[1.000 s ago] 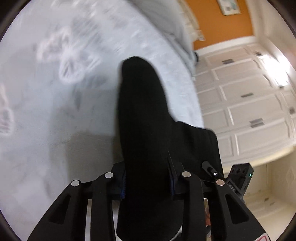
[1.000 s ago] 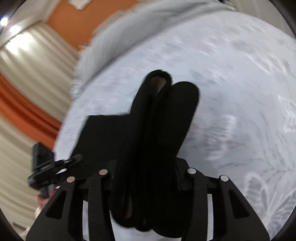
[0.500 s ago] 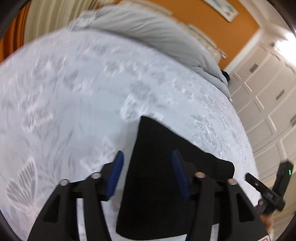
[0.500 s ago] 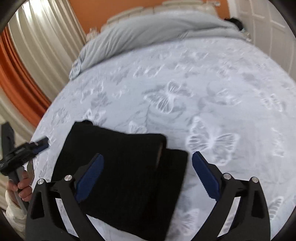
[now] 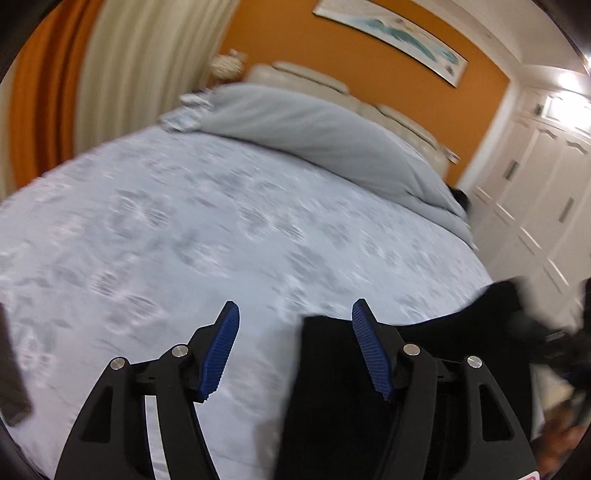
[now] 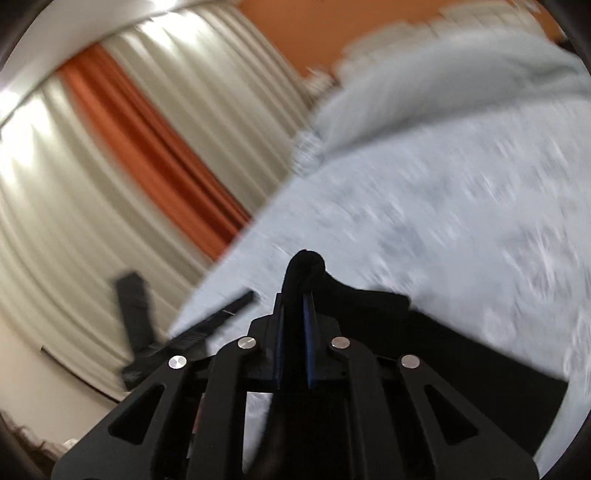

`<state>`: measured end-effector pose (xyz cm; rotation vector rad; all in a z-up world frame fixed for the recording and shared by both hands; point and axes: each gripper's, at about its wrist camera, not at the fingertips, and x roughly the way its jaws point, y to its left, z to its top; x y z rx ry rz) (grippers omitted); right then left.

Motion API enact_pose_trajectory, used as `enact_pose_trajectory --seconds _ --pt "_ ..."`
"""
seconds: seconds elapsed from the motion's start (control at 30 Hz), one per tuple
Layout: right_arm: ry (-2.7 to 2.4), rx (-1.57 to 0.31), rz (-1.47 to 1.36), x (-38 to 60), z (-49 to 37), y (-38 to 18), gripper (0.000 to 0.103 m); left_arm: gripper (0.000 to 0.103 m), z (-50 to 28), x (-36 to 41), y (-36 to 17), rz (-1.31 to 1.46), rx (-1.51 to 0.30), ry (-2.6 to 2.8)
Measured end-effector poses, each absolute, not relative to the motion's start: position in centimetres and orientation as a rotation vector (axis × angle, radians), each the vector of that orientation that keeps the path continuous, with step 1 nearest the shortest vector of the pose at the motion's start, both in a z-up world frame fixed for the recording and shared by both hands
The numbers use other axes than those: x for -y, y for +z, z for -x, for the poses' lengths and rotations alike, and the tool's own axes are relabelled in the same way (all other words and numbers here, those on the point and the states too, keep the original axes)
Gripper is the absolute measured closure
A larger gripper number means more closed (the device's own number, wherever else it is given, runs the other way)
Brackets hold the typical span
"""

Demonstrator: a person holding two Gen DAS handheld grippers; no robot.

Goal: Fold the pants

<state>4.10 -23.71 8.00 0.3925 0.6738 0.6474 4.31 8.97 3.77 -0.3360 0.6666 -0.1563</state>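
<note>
A: Black fabric, the folded pants (image 5: 332, 387), lies on the near edge of a bed (image 5: 184, 240) covered with a pale blue-grey bedspread with a faint pattern.

B: Where do the grippers sit relative to it?

A: In the left wrist view, the left gripper (image 5: 293, 354) hovers over the bed with its jaws apart and opening wider. Only bedspread shows between the blue ridged pads (image 5: 219, 354); the pants' edge lies under the right-hand finger and spreads away to the right.

B: And the other one?

A: In the right wrist view, the right gripper (image 6: 295, 332) has its jaws together, clamped on a bunched fold of the pants (image 6: 304, 267) that pokes up past the fingertips. More of the black cloth spreads out to the right, over the bed (image 6: 461, 184).

B: What else is around?

A: A rumpled grey duvet (image 5: 314, 129) is heaped at the head of the bed, before a cream headboard (image 5: 314, 75). Behind are an orange wall (image 5: 369, 59) with a framed picture (image 5: 391, 33), cream and orange curtains (image 6: 129, 147), and white wardrobe doors (image 5: 535, 184) on the right. Both views are motion-blurred.
</note>
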Motion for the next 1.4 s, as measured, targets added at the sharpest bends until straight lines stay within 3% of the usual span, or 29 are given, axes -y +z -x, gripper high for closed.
enact_pose_trajectory --seconds 0.03,0.1,0.13,0.17,0.27,0.57,0.67,0.7,0.73,0.77,0.93,1.0,1.1,1.2,1.3,1.33,1.37,1.4 --pt "0.579 -0.678 -0.355 24.4 -4.0 7.7 0.093 0.040 -4.3 -9.7 3.7 0.337 -0.664 -0.139" --pt "0.278 -0.746 -0.177 26.8 -4.0 4.4 0.076 0.039 -4.4 -10.5 3.1 0.344 -0.686 -0.131" --pt "0.176 -0.793 -0.121 27.7 -4.1 2.7 0.046 0.039 -4.7 -10.6 2.7 0.345 -0.705 -0.133" --pt "0.049 -0.891 -0.080 29.7 -4.1 -0.6 0.032 0.039 -4.9 -10.5 2.3 0.345 -0.725 -0.137" --pt "0.088 -1.051 -0.254 32.9 -3.6 -4.7 0.032 0.039 -5.7 -9.2 1.2 0.345 -0.798 -0.170" --pt "0.326 -1.155 -0.460 29.8 -4.5 -7.4 0.027 0.035 -5.4 -2.8 0.1 0.233 -0.828 -0.245" --pt "0.303 -1.105 -0.417 28.2 -4.8 -7.8 0.028 0.034 -5.0 -0.7 -0.2 0.175 -0.833 -0.265" --pt "0.301 -1.073 -0.409 27.7 -4.9 -7.5 0.036 0.034 -4.9 0.0 -0.3 0.163 -0.838 -0.278" --pt "0.294 -1.055 -0.383 27.2 -5.0 -7.0 0.069 0.033 -5.0 0.4 -0.4 0.161 -0.841 -0.286" --pt "0.303 -1.034 -0.380 27.0 -5.3 -6.5 0.085 0.033 -5.0 0.7 -0.3 0.161 -0.842 -0.291" --pt "0.366 -0.856 -0.320 28.6 -1.8 -0.1 0.094 0.030 -4.9 0.6 0.3 0.180 -0.821 -0.294" --pt "0.289 -0.859 -0.289 30.5 -0.8 -0.4 0.094 0.028 -4.8 0.4 0.3 0.174 -0.817 -0.287" --pt "0.095 -1.073 -0.266 33.7 -2.3 -6.8 0.094 0.027 -5.2 0.7 -0.9 0.147 -0.850 -0.263" --pt "0.150 -1.074 -0.484 36.1 -2.2 -8.1 0.093 0.027 -5.8 1.7 -2.6 0.131 -0.925 -0.266" --pt "0.213 -1.021 -0.538 36.3 -1.5 -6.3 0.077 0.027 -5.6 2.5 -3.0 0.117 -0.931 -0.280" --pt "0.224 -1.015 -0.536 36.0 -1.5 -6.0 0.058 0.027 -5.4 2.8 -2.9 0.104 -0.917 -0.280" --pt "0.244 -1.019 -0.552 35.6 -1.6 -6.1 0.049 0.027 -5.3 2.9 -2.8 0.096 -0.908 -0.278" --pt "0.284 -1.038 -0.570 35.1 -1.8 -6.3 0.048 0.027 -5.2 3.0 -2.7 0.090 -0.900 -0.277"
